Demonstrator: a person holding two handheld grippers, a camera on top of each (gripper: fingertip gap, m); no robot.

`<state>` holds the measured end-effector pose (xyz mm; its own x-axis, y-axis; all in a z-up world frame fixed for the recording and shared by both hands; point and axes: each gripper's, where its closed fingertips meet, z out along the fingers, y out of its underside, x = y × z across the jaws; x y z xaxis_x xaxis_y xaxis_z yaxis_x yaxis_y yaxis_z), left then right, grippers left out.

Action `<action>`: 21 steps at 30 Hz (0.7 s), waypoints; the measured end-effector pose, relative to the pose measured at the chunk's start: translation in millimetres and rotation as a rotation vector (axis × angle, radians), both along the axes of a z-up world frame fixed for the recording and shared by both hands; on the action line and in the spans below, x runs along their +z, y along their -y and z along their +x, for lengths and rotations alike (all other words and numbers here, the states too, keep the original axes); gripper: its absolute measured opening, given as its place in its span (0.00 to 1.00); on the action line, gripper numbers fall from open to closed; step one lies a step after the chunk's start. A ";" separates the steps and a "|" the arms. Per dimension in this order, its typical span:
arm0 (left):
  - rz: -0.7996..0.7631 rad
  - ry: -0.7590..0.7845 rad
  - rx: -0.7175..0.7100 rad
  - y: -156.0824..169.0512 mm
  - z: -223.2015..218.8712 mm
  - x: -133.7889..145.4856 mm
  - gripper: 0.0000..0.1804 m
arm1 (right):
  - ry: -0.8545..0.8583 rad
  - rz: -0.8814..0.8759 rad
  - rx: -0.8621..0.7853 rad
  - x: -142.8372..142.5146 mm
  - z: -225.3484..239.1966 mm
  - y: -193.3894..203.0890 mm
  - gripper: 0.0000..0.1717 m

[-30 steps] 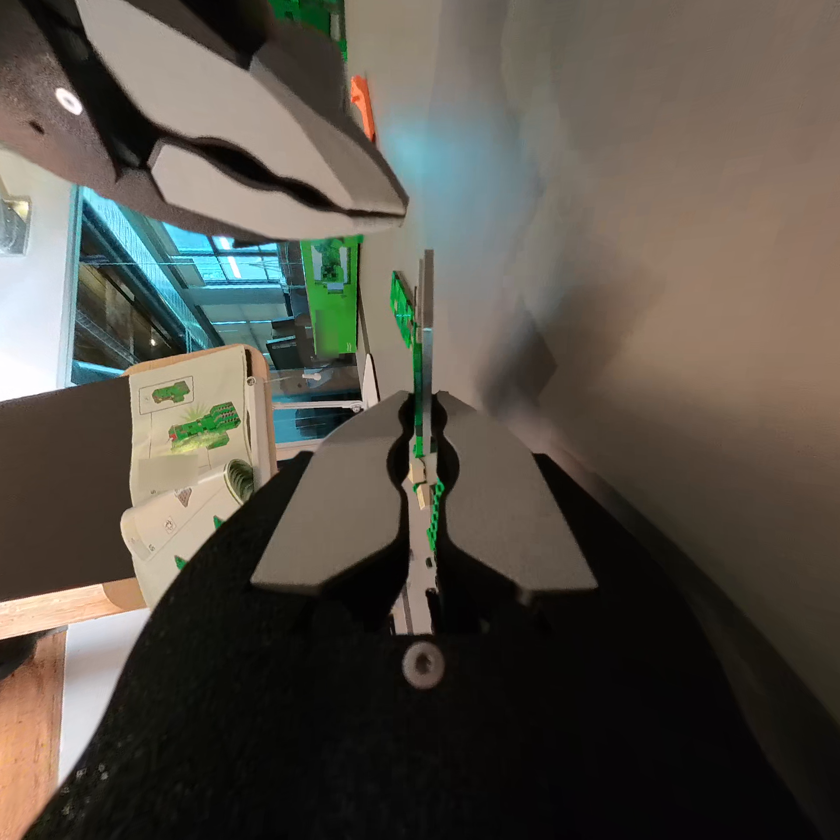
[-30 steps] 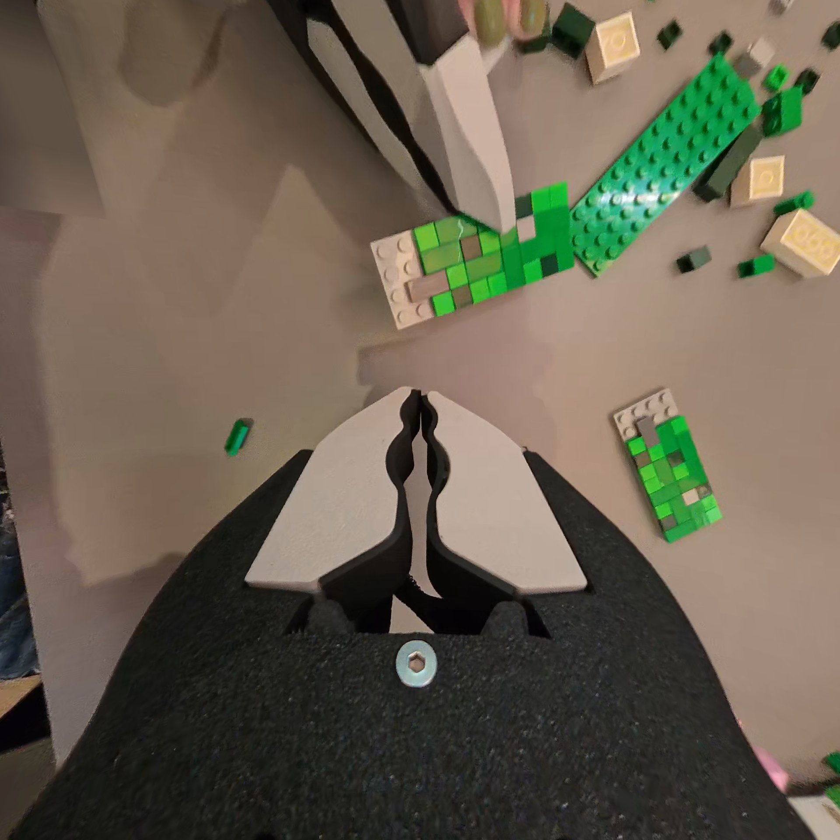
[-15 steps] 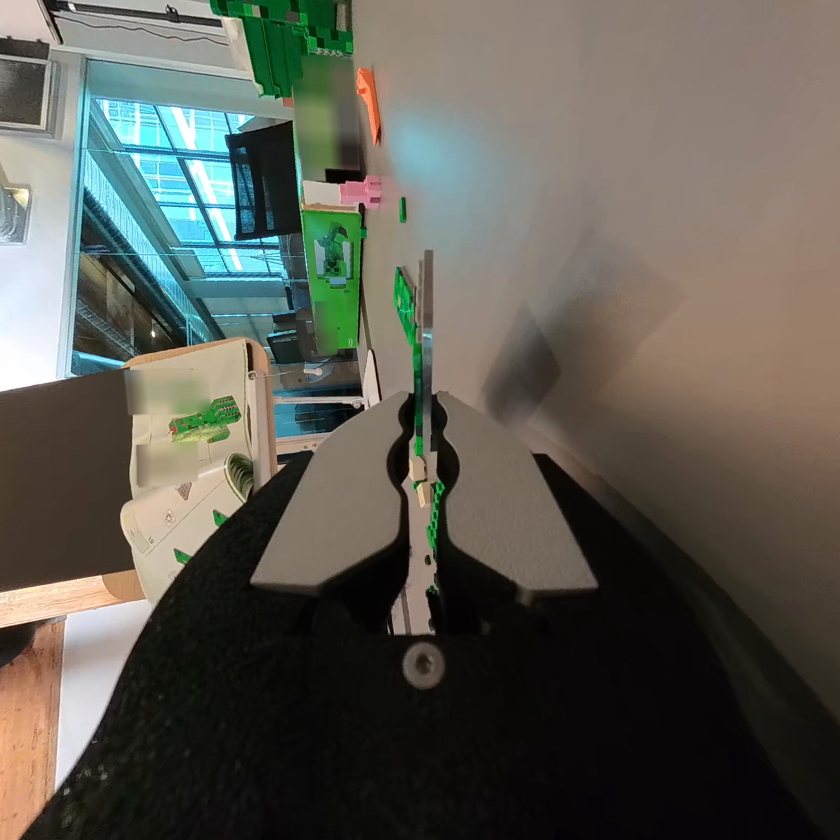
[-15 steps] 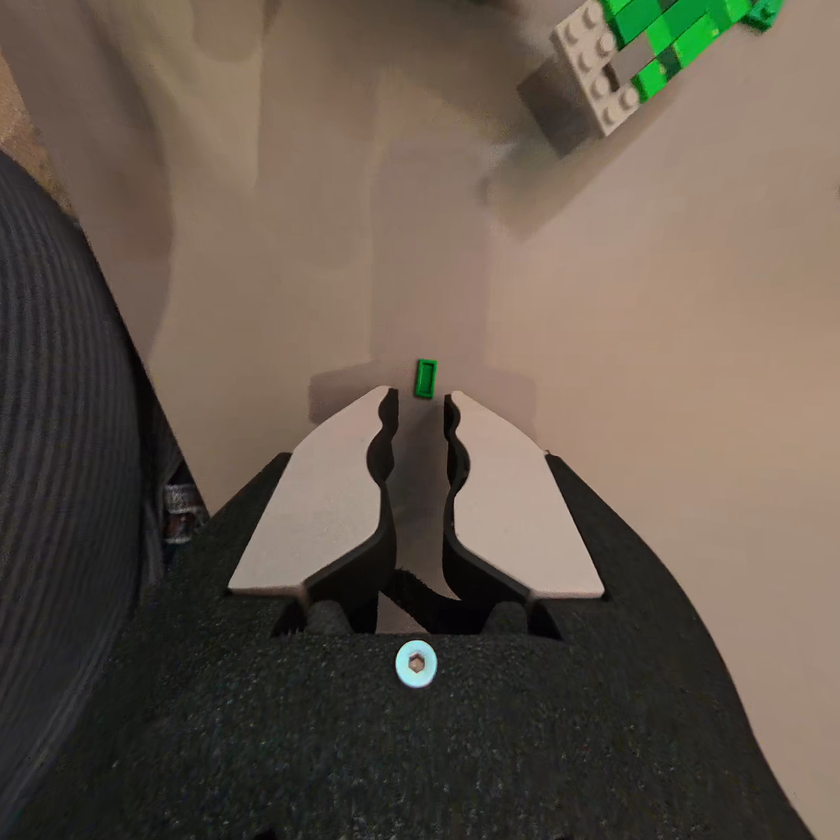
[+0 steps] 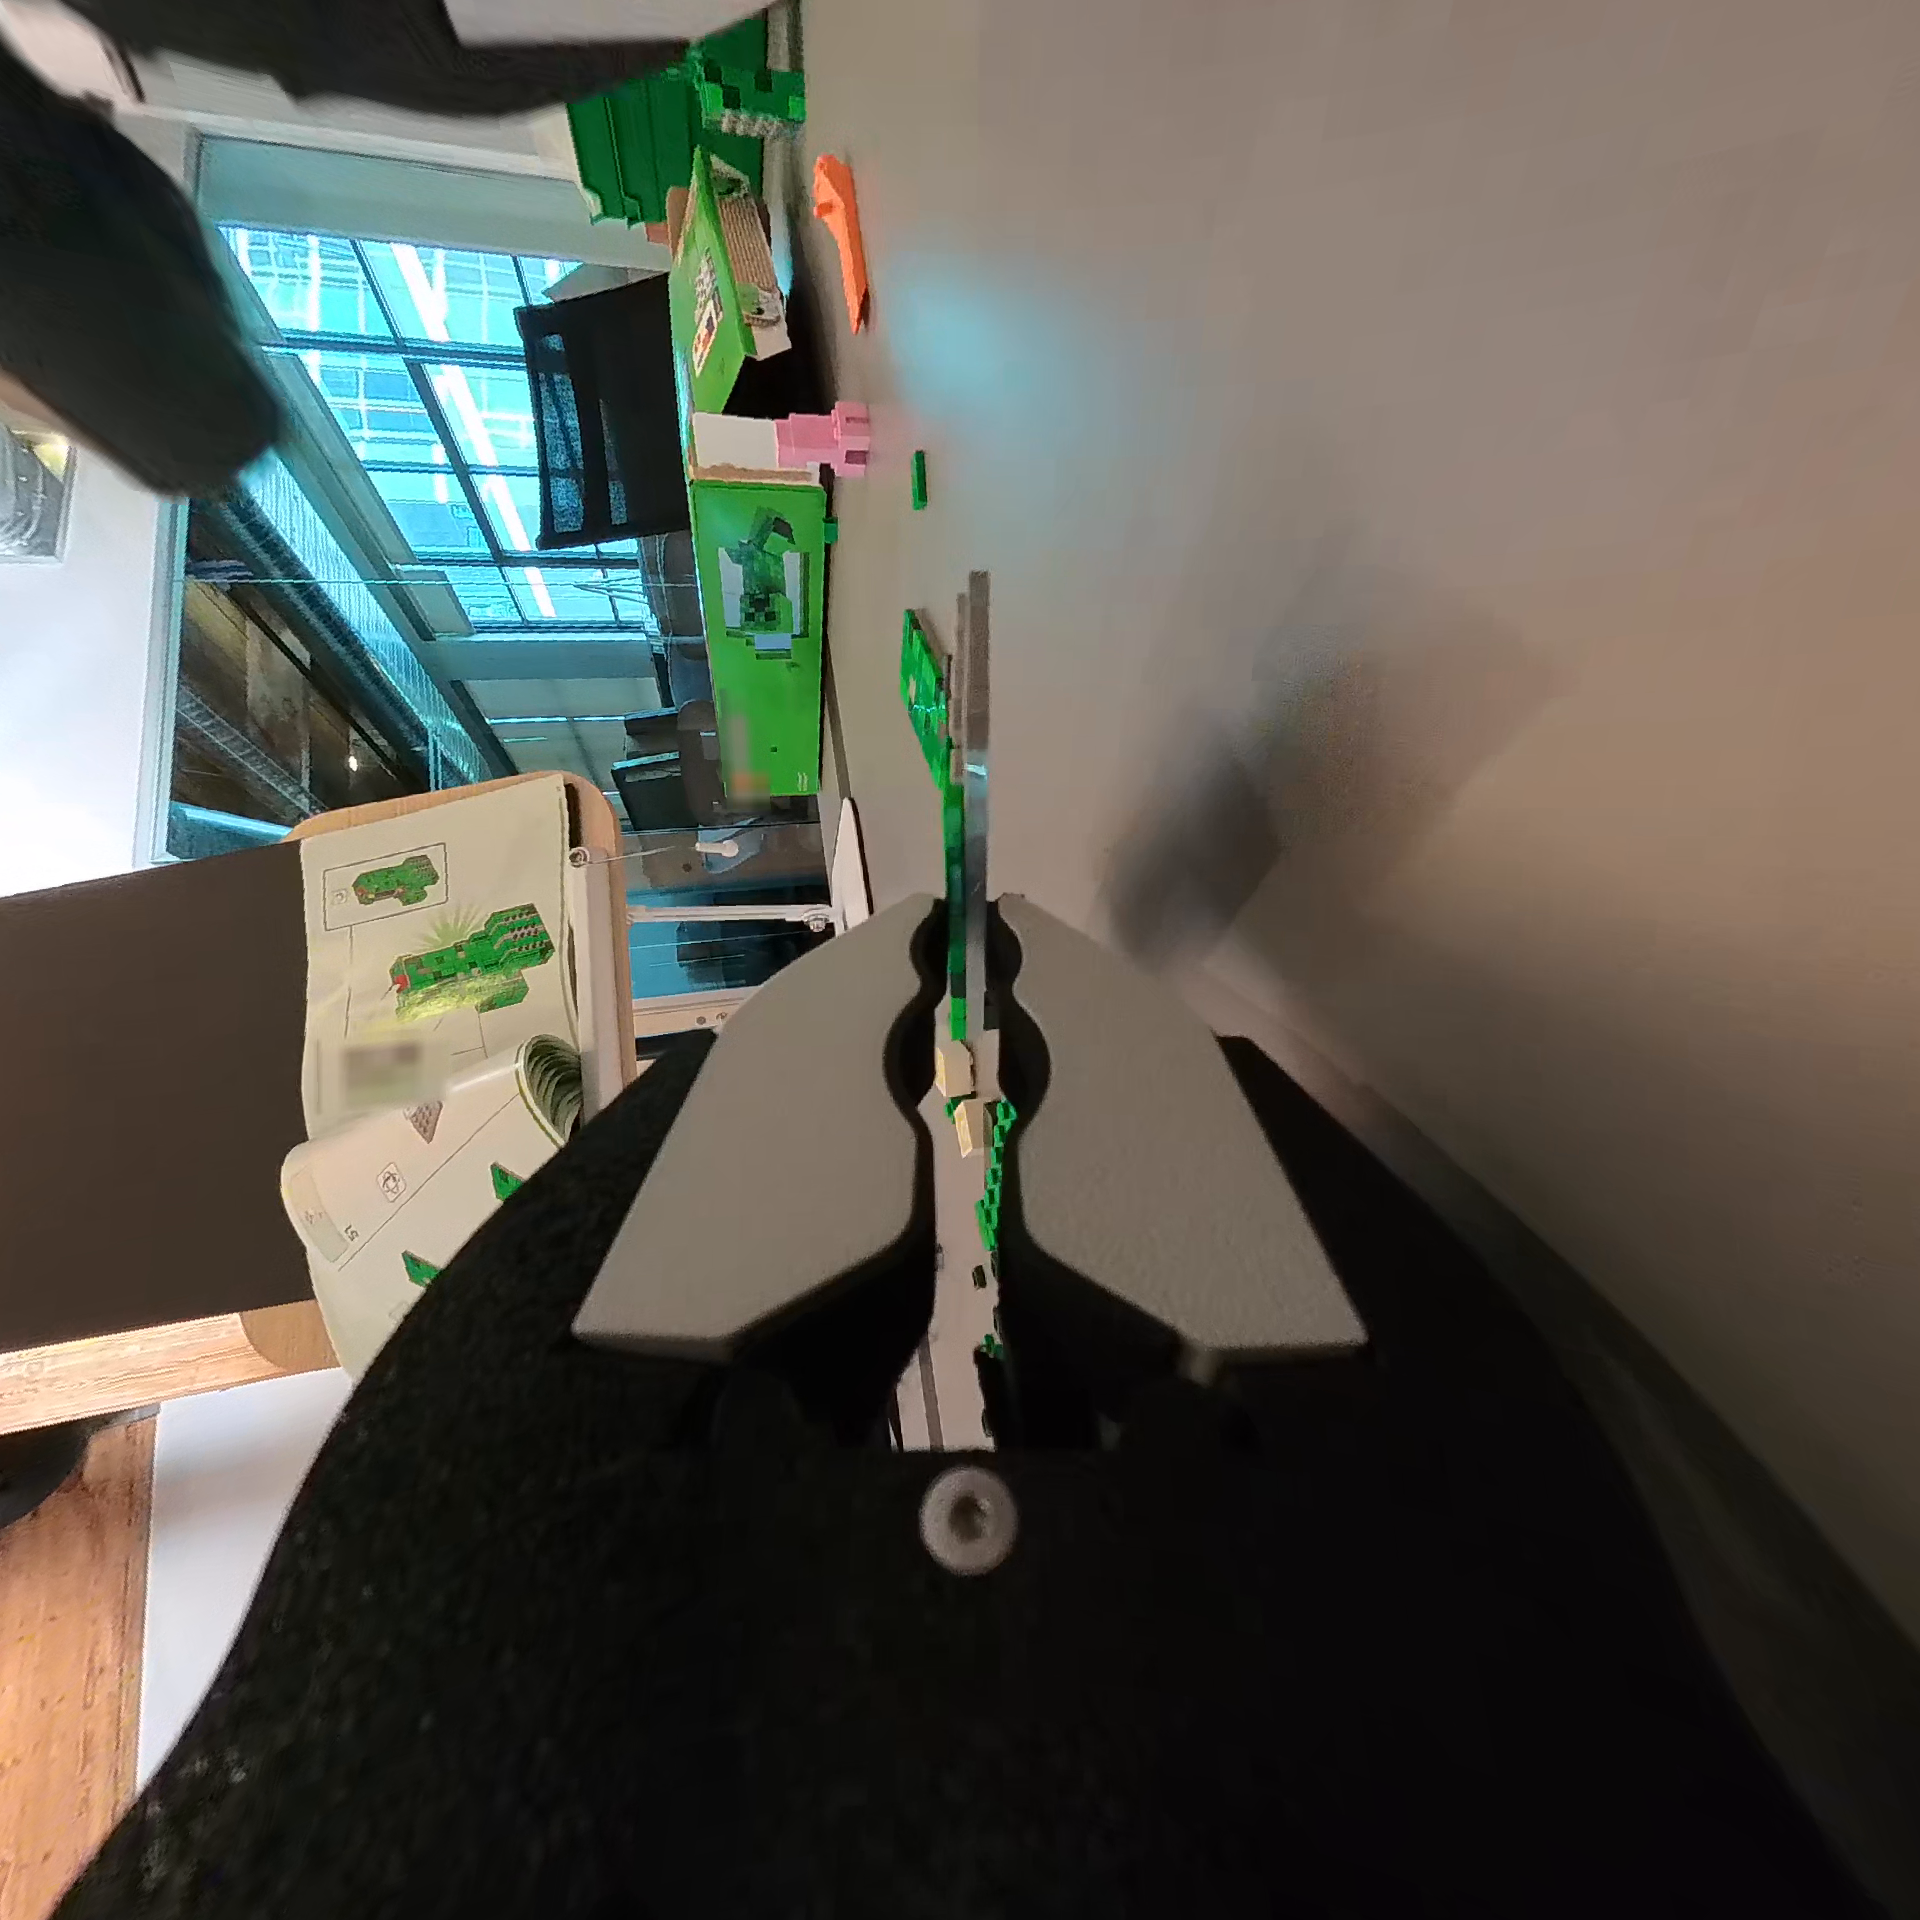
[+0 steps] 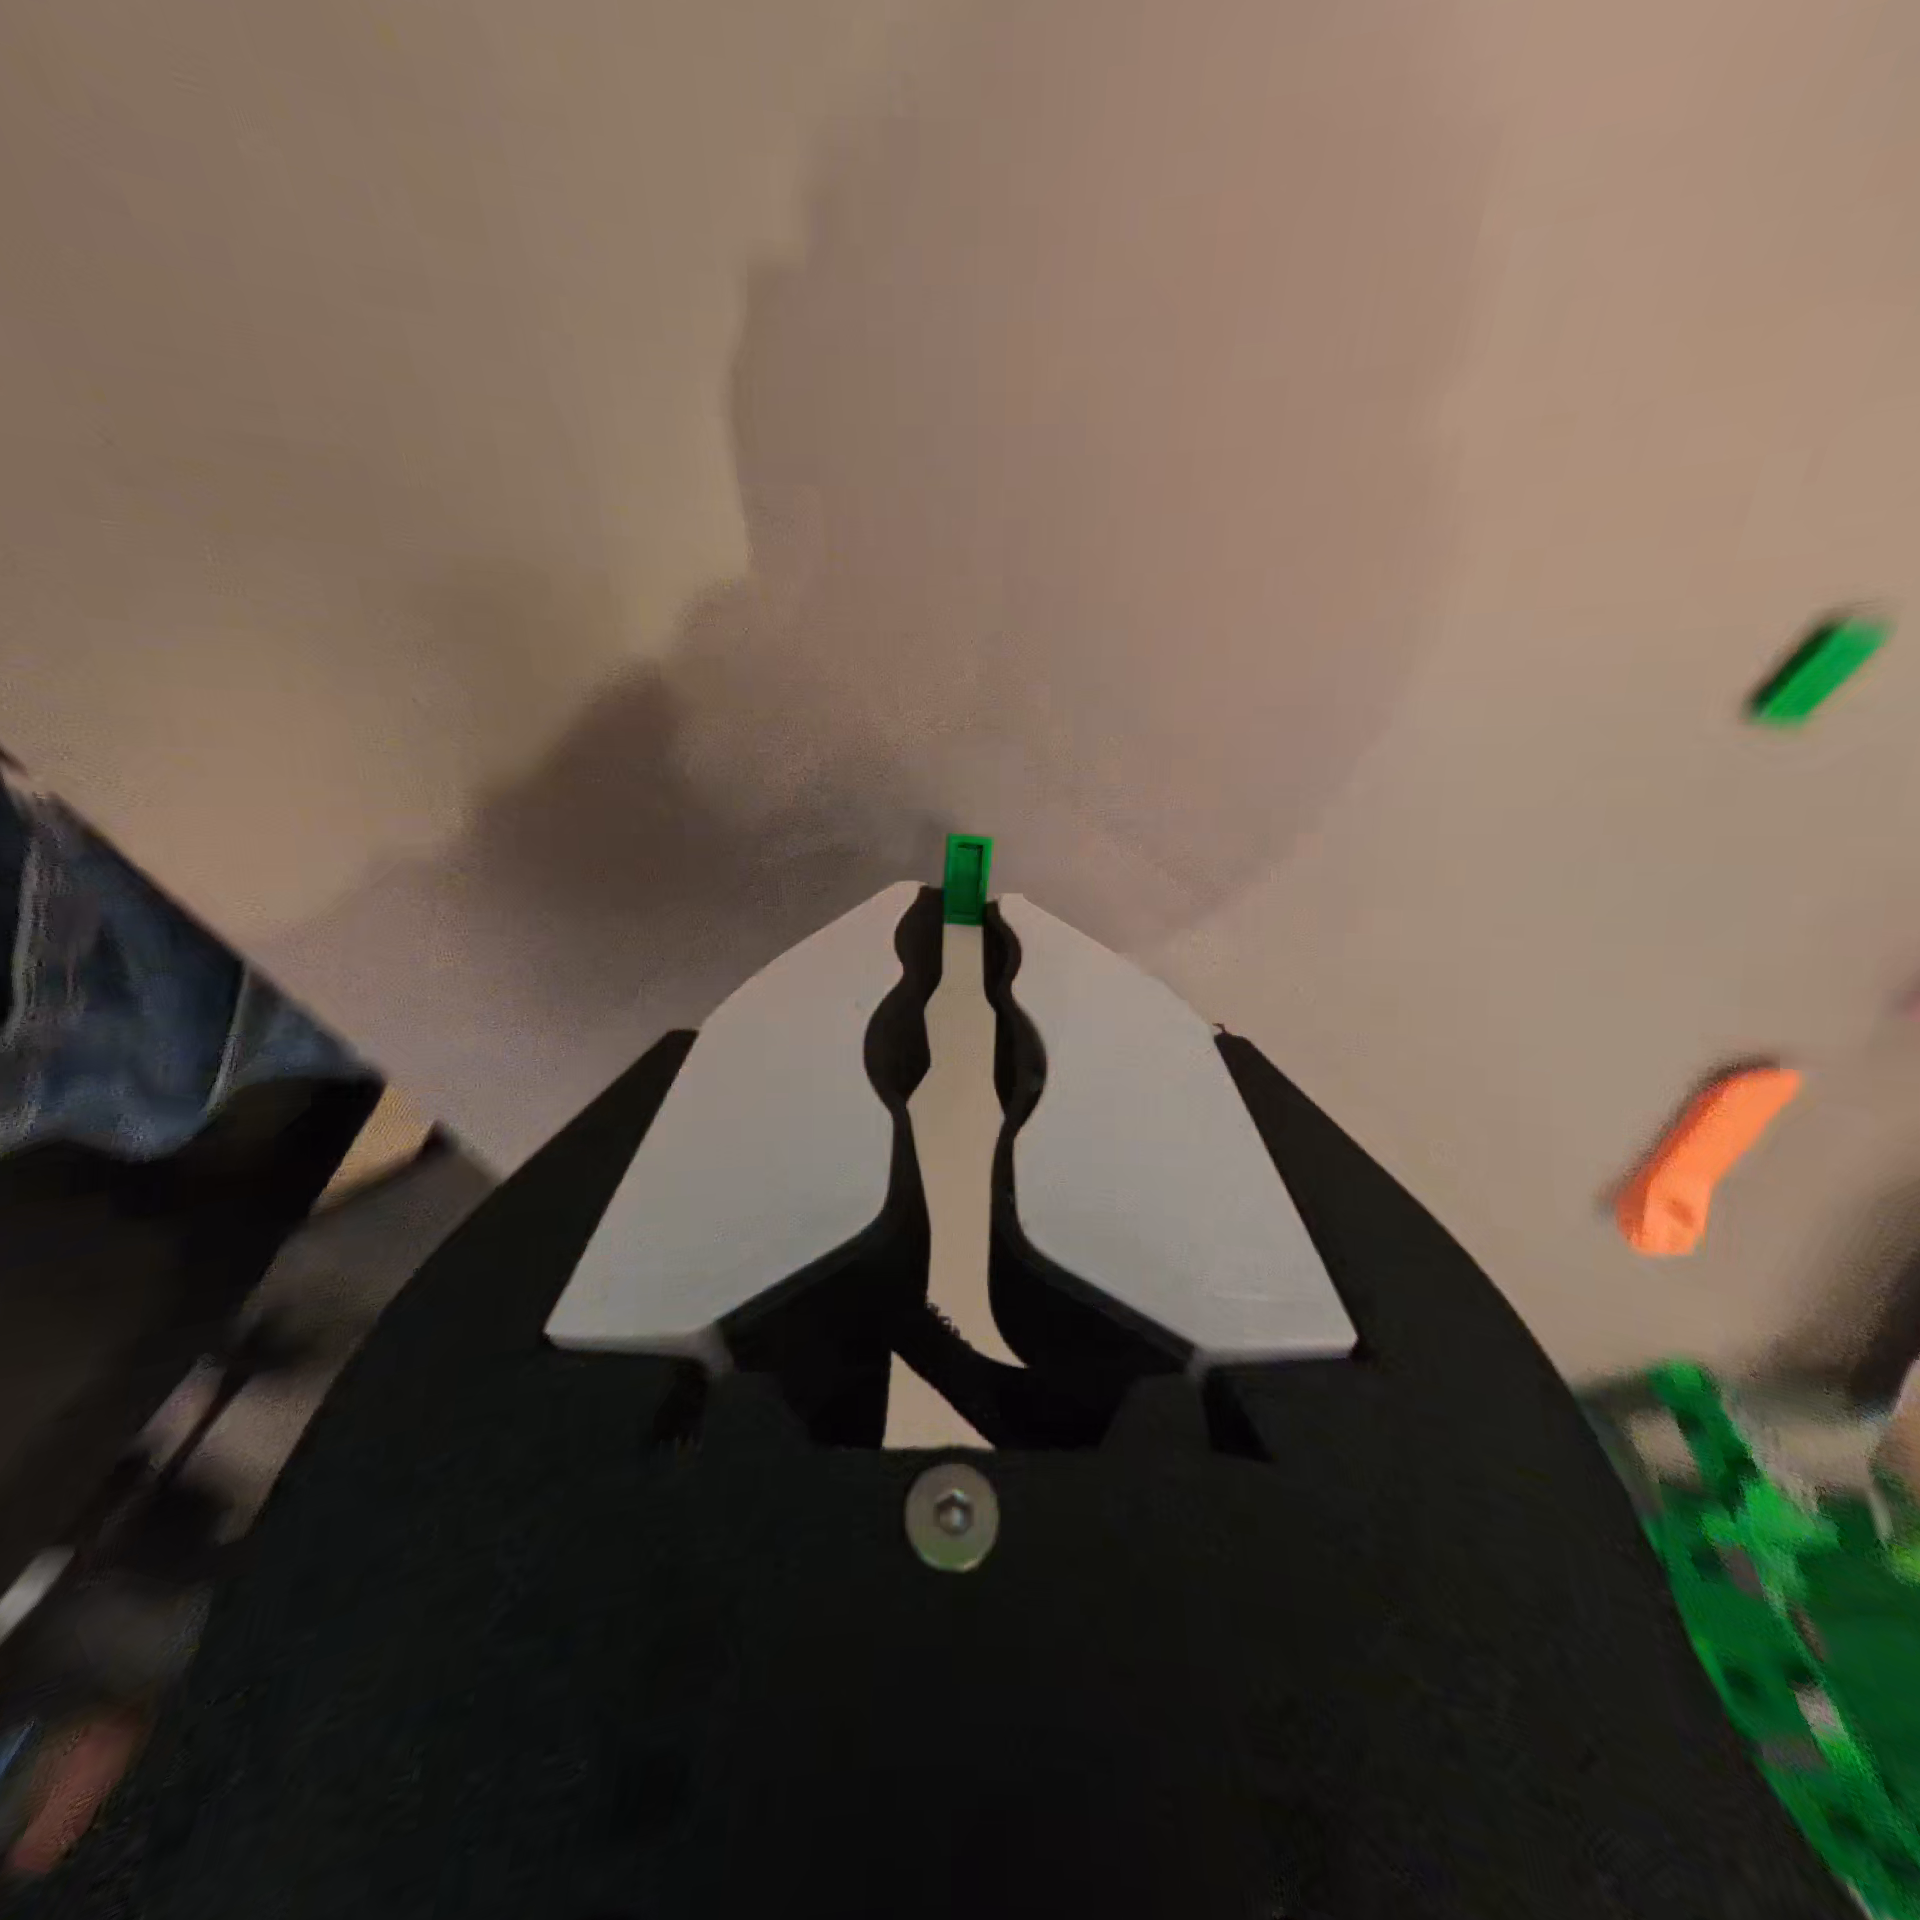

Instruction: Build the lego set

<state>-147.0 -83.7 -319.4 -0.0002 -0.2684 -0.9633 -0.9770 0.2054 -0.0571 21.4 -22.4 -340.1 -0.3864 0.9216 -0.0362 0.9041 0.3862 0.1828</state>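
Left wrist view: left gripper (image 5: 968, 914) clamped on edge-on green-and-grey brick plate (image 5: 971, 748); right gripper (image 6: 962, 902) pinching small green brick (image 6: 967, 878) over table (image 6: 1247, 312).

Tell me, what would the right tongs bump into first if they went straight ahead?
Probably just the bare table. The right tongs already pinch a small green brick at their tips, and nothing else shows ahead; depth is unclear.

Both wrist cams close over table (image 6: 1143, 312)
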 end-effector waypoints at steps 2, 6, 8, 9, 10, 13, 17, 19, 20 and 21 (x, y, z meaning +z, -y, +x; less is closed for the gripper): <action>0.009 0.004 0.002 -0.3 -2.1 2.1 0.03 | 0.227 0.054 -0.074 7.1 12.8 -31.0 0.04; 0.020 0.008 0.007 -1.3 -3.1 3.4 0.03 | 0.544 0.103 -0.169 10.6 25.2 -68.8 0.04; 0.016 0.004 0.008 -0.9 -3.2 2.5 0.03 | 0.635 0.105 -0.182 8.3 26.9 -77.8 0.04; 0.016 0.002 0.007 -0.6 -3.1 2.2 0.03 | 0.674 0.102 -0.188 7.5 27.7 -79.9 0.04; 0.014 0.002 0.007 0.0 -3.0 2.1 0.03 | 0.709 0.109 -0.189 6.9 28.0 -82.4 0.04; 0.009 0.002 0.006 -0.4 -2.6 1.0 0.03 | 0.767 0.107 -0.165 1.7 25.2 -83.8 0.04; 0.001 0.004 0.005 -0.5 -2.1 -0.1 0.03 | 0.779 0.113 -0.113 -3.7 17.3 -82.4 0.04; -0.006 0.003 0.006 -0.4 -2.3 -1.3 0.03 | 0.727 0.095 -0.104 -8.9 7.6 -79.8 0.03; -0.009 0.002 0.007 -0.4 -2.4 -1.8 0.03 | 0.705 0.093 -0.103 -10.7 3.6 -79.3 0.04; -0.012 0.002 0.008 -0.3 -2.8 -2.4 0.03 | 0.679 0.100 -0.095 -12.4 -0.4 -80.5 0.05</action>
